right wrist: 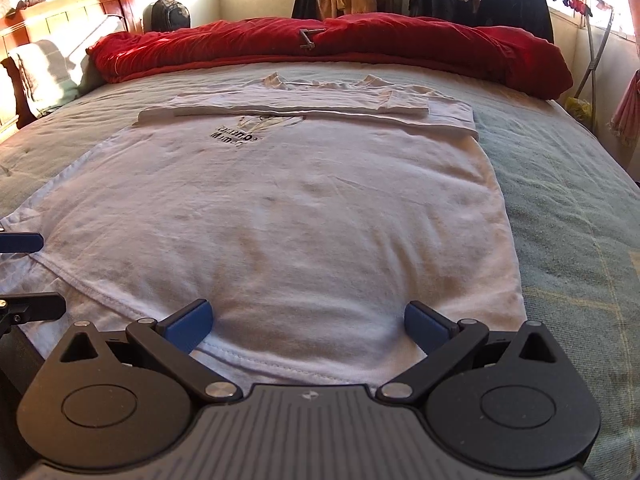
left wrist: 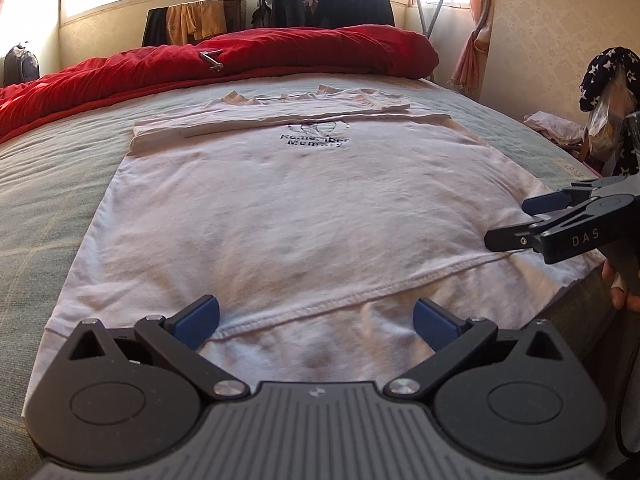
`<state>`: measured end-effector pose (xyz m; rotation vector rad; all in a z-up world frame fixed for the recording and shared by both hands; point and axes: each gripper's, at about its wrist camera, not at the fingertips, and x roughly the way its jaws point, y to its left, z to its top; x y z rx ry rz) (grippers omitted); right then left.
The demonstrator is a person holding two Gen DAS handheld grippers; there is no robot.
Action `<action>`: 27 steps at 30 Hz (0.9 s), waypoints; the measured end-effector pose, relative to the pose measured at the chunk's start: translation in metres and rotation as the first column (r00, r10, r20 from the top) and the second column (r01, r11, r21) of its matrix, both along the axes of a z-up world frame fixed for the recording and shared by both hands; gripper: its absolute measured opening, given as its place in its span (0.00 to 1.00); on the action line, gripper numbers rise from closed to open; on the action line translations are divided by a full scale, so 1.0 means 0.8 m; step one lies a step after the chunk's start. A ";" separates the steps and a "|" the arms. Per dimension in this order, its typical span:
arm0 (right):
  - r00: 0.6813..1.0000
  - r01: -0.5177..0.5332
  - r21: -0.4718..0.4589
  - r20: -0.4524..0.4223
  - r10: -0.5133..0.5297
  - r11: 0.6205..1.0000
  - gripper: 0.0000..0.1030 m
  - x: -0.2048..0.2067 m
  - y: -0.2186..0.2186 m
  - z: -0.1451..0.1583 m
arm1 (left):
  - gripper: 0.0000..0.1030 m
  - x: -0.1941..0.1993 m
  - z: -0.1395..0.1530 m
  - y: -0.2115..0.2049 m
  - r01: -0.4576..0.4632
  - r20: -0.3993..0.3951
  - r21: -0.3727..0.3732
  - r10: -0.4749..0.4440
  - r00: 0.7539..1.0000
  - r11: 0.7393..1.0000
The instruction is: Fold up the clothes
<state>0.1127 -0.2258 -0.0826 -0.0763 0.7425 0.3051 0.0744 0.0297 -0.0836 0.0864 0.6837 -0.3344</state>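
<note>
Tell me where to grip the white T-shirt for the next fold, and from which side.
Grip the white T-shirt at its stitched bottom hem, one corner per gripper, coming in from the near edge of the bed. The sleeves and top are already folded in at the far end, while the hem lies flat and free just ahead of the open left gripper and right gripper.

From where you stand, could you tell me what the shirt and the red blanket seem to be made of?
Shirt: probably cotton jersey, matte white, with soft wrinkles and a stitched hem. Red blanket: looks like plush velvet or fleece, with a slight sheen on its puffy folds.
</note>
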 end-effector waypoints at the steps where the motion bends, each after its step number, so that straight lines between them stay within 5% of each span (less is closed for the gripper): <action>1: 1.000 0.000 0.000 0.010 0.000 1.000 1.00 -0.002 0.000 -0.001 | 0.99 0.000 0.000 -0.002 -0.001 0.001 0.013 0.001 1.000 1.000; 14: 0.998 -0.022 0.015 0.057 0.021 1.000 1.00 -0.042 -0.028 0.004 | 0.99 -0.032 0.012 0.002 -0.015 0.002 0.099 0.015 1.000 0.995; 19: 0.994 -0.010 0.008 0.107 0.009 1.000 1.00 -0.050 -0.040 0.033 | 0.99 -0.027 0.037 -0.016 0.018 0.096 0.182 -0.036 0.995 0.983; 22: 0.979 -0.027 -0.060 0.200 0.039 0.998 1.00 -0.052 -0.048 0.070 | 0.99 -0.025 0.049 -0.039 0.084 0.152 0.255 -0.125 0.980 0.963; 27: 0.928 -0.040 -0.260 0.348 0.133 0.965 1.00 -0.059 -0.060 0.123 | 0.99 -0.032 0.048 -0.075 0.190 0.201 0.420 -0.295 0.934 0.887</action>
